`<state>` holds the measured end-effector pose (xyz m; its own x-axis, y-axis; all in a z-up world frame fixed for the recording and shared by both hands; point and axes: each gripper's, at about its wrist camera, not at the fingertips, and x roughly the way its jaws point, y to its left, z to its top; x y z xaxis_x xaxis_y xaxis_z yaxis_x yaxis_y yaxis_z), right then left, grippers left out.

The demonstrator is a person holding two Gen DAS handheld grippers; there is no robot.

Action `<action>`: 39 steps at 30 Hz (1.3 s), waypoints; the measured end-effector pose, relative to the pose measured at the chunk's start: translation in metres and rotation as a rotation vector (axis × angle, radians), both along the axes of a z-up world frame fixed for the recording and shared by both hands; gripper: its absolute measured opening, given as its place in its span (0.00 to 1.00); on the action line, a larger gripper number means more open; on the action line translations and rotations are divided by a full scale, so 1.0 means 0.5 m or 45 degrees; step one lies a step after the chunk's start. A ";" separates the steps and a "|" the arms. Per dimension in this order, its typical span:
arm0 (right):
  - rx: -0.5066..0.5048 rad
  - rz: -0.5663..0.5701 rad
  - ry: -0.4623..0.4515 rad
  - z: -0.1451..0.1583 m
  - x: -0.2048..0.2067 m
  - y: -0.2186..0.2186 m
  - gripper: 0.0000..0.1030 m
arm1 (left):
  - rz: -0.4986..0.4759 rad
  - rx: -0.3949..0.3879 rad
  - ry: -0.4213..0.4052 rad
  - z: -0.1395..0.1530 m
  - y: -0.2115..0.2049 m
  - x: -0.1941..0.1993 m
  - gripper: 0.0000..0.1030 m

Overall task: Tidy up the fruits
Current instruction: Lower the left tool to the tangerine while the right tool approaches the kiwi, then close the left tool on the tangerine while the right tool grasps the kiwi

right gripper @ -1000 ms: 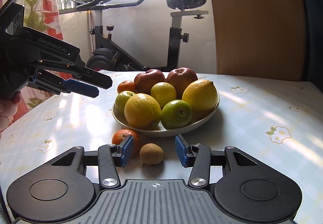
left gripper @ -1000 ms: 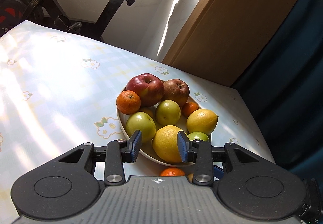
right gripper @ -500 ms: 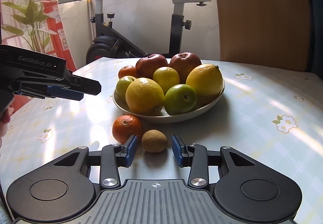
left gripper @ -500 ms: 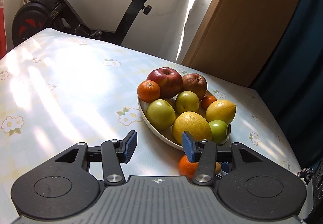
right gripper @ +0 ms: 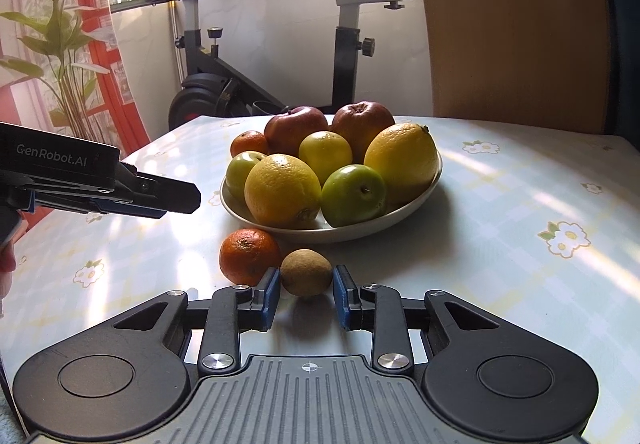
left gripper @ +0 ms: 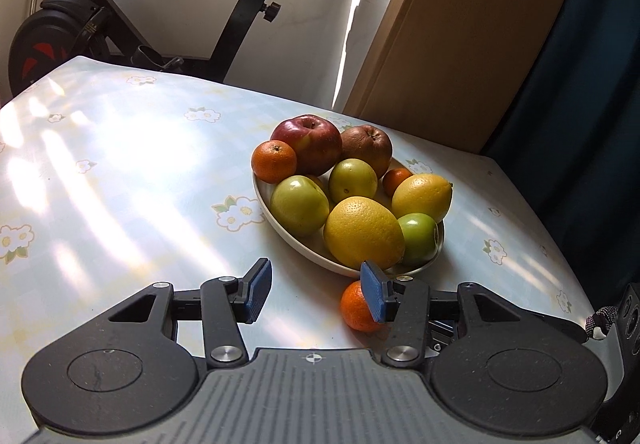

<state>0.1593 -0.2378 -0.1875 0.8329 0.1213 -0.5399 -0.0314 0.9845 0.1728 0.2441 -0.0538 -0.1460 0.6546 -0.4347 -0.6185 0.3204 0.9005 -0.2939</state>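
right gripper: low over the tabletop, fingers narrow, closed on the kiwi, pads at both flanks. kiwi: on the tabletop, at 6 o'clock of the bowl, just beside the loose mandarin at its 9 o'clock.

left gripper: above the tabletop, fingers apart at moderate width, nothing between. loose mandarin: partly hidden behind the right finger, at 6 o'clock of the bowl.

bowl contents: two red apples, green apples, lemon, orange, further mandarins.

exercise bike: beyond the tabletop at 12 o'clock.
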 end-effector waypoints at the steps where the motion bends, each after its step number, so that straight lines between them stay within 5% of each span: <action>1: 0.010 -0.009 -0.008 0.001 -0.002 -0.003 0.25 | -0.006 -0.001 0.002 0.000 0.000 -0.001 0.50; 30: 0.161 -0.128 -0.042 -0.007 -0.009 -0.047 0.26 | -0.254 0.157 0.071 -0.056 -0.091 0.025 0.50; 34: 0.162 -0.129 -0.042 -0.007 -0.010 -0.046 0.26 | -0.282 0.137 0.064 -0.056 -0.093 0.027 0.39; 39: 0.161 -0.125 -0.041 -0.006 -0.013 -0.043 0.26 | -0.299 0.185 0.026 -0.055 -0.097 0.012 0.39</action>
